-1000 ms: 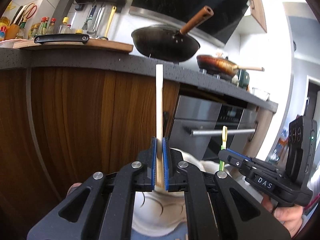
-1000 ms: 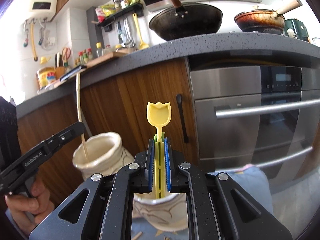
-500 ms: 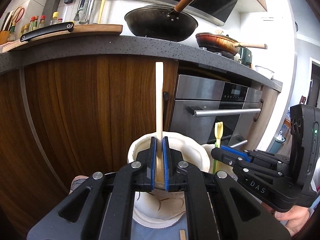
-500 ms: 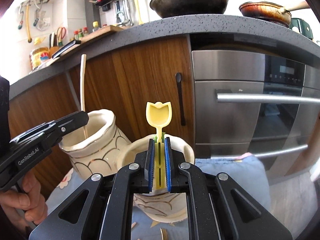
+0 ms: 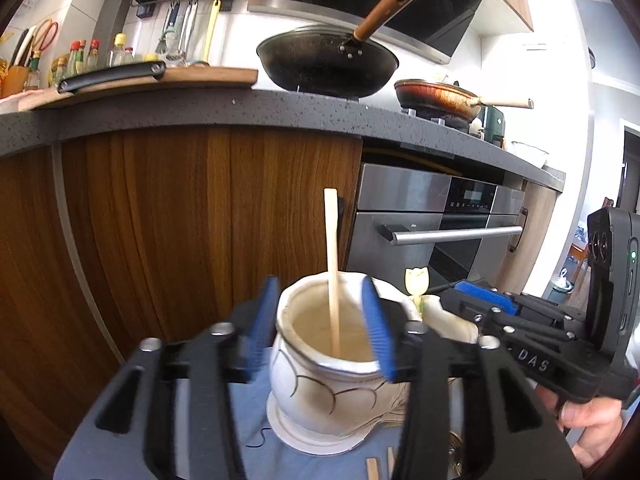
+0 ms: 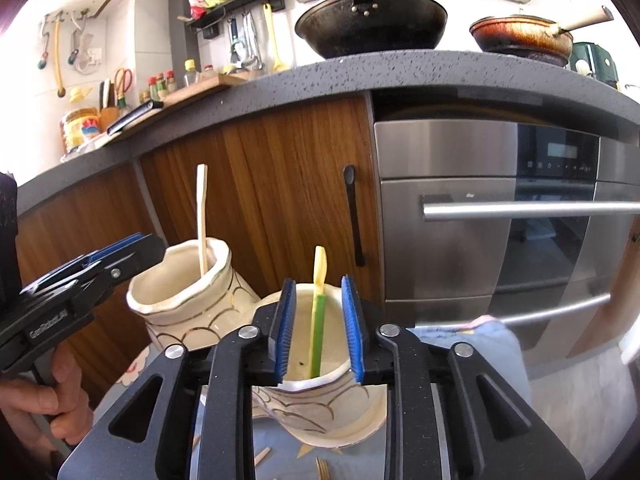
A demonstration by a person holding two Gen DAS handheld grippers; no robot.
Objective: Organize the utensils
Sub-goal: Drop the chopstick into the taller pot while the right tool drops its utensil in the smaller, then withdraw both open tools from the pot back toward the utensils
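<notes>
A pale wooden stick utensil [image 5: 331, 272] stands in a cream ceramic jar [image 5: 320, 384]; it also shows in the right wrist view [image 6: 202, 224] in the left jar [image 6: 180, 300]. My left gripper [image 5: 322, 328] is open, its blue pads either side of the jar mouth, holding nothing. A yellow-and-green tulip-topped utensil [image 6: 318, 312] stands in a second cream jar [image 6: 320, 400]. My right gripper [image 6: 317, 324] is open around that jar's mouth and empty. The right gripper also shows in the left wrist view [image 5: 484, 300], and the left gripper in the right wrist view [image 6: 120, 252].
Both jars stand on a blue cloth [image 6: 480, 344]. Loose wooden sticks [image 5: 372, 468] and a fork [image 6: 322, 468] lie on it near the front. Behind are wooden cabinet doors [image 5: 180, 220], a steel oven [image 6: 500, 220] and a dark counter [image 5: 280, 108] with pans.
Both grippers have opened and let go: the wooden stick dropped into the left jar and the tulip utensil into the right jar. Both grippers sit lower, at the jar mouths.
</notes>
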